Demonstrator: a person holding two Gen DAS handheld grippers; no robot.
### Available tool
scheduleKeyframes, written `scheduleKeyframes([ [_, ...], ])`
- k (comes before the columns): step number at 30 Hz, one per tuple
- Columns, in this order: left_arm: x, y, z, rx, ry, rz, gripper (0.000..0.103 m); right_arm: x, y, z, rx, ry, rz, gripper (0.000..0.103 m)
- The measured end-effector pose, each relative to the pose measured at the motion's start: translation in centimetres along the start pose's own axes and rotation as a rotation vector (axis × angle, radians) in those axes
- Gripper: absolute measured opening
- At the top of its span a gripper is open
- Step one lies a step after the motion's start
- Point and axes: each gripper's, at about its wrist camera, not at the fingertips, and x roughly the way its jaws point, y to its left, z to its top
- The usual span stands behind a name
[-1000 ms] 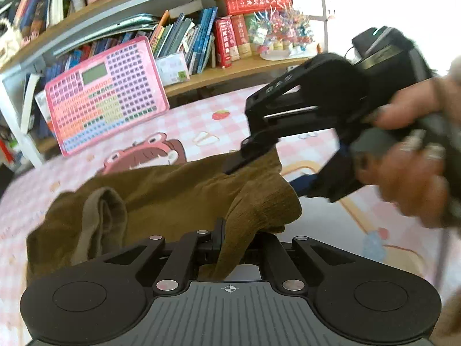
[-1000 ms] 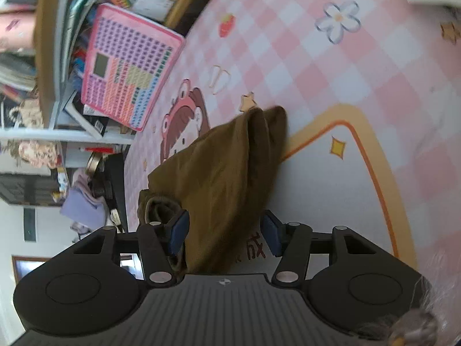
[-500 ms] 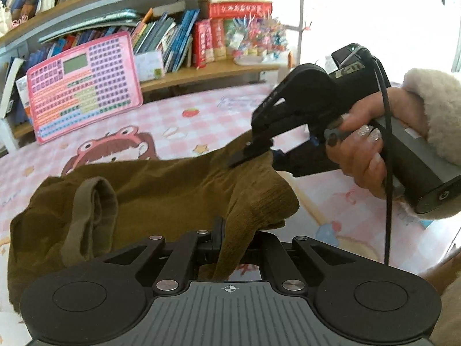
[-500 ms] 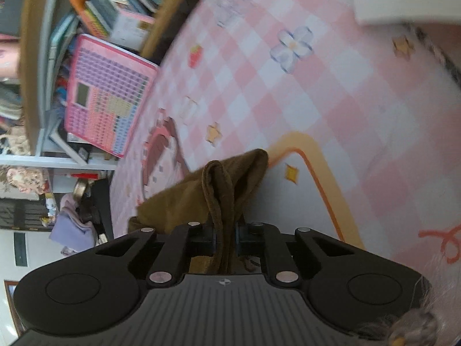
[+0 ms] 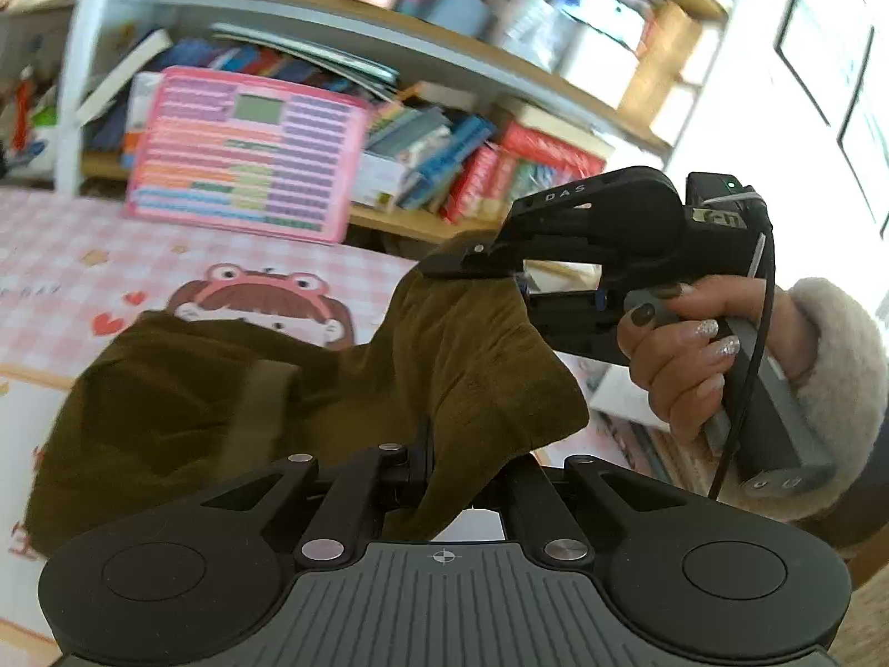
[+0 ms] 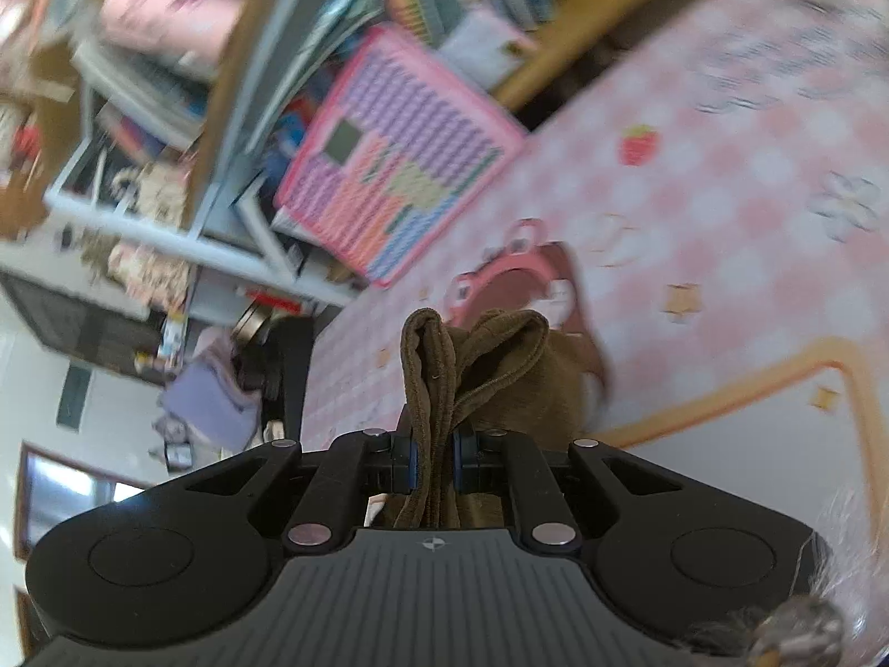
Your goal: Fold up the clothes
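An olive-brown garment lies bunched on the pink checked tablecloth, and its near right part is lifted off the cloth. In the left wrist view my left gripper is shut on a fold of the garment's near edge. My right gripper, held by a hand in a fluffy cuff, is clamped on the raised corner beyond it. In the right wrist view the right gripper pinches several bunched layers of the garment between its blue pads. The rest of the garment hangs down toward the tablecloth.
A pink toy tablet leans against a bookshelf packed with books at the table's far edge; the right wrist view also shows the tablet. Papers lie on the table under the right hand.
The right gripper went from open around the garment's edge to shut on it. Both grippers then rose and rolled, lifting that end of the garment off the table.
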Motion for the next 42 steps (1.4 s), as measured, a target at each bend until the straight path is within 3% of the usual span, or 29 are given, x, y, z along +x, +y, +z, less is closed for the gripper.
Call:
scheduleKeyframes([
  [6,-1.9,5.4,-0.3,-0.059,0.052,-0.022,0.005,4.9,5.3,-2.6,-0.118,0.012,-0.029,0.01],
  [11,-3.1,10.1,-0.8,-0.078,0.137,-0.03,0.015,9.8,7.9,-5.8,-0.215,0.012,-0.128,0.015],
  [12,-3.4,11.0,-1.0,-0.076,0.154,-0.023,0.019,10.8,8.2,-6.3,-0.228,0.008,-0.158,0.02],
  [13,-3.7,11.8,-1.1,-0.074,0.171,-0.014,0.025,11.6,8.5,-6.8,-0.238,0.009,-0.174,0.032],
  [15,-4.3,13.5,-1.5,-0.063,0.197,0.006,0.031,12.9,9.1,-7.6,-0.254,0.02,-0.156,0.045],
  [17,-4.9,15.0,-1.5,-0.064,0.203,0.01,0.032,13.0,9.5,-8.0,-0.237,0.002,-0.124,0.046],
  [20,-5.4,17.1,-0.7,-0.072,0.176,-0.008,0.032,12.2,9.4,-8.4,-0.208,-0.058,-0.146,0.049],
  [24,-4.2,18.7,1.9,-0.093,0.089,-0.036,0.032,10.0,7.9,-9.6,-0.196,-0.138,-0.287,0.049],
  [26,-2.4,19.3,3.1,-0.105,0.091,-0.051,0.032,8.7,7.1,-10.8,-0.217,-0.172,-0.368,0.049],
  [32,3.8,19.0,4.8,-0.06,0.208,-0.105,0.032,6.9,5.6,-15.6,-0.341,-0.186,-0.537,0.05],
  [35,5.3,18.4,4.6,-0.022,0.259,-0.05,0.032,7.9,4.9,-17.0,-0.346,-0.154,-0.543,0.051],
  [39,5.8,18.4,4.3,-0.007,0.269,-0.053,0.031,9.9,4.9,-17.9,-0.395,-0.123,-0.584,0.052],
  [40,5.8,18.4,4.3,-0.008,0.266,-0.058,0.026,10.3,4.7,-18.0,-0.403,-0.12,-0.597,0.053],
  [41,5.8,18.4,4.4,-0.01,0.261,-0.065,0.009,10.7,4.6,-18.0,-0.408,-0.117,-0.607,0.054],
  [42,5.4,18.2,4.6,-0.004,0.241,-0.079,0.006,10.8,4.4,-17.9,-0.4,-0.121,-0.61,0.056],
])
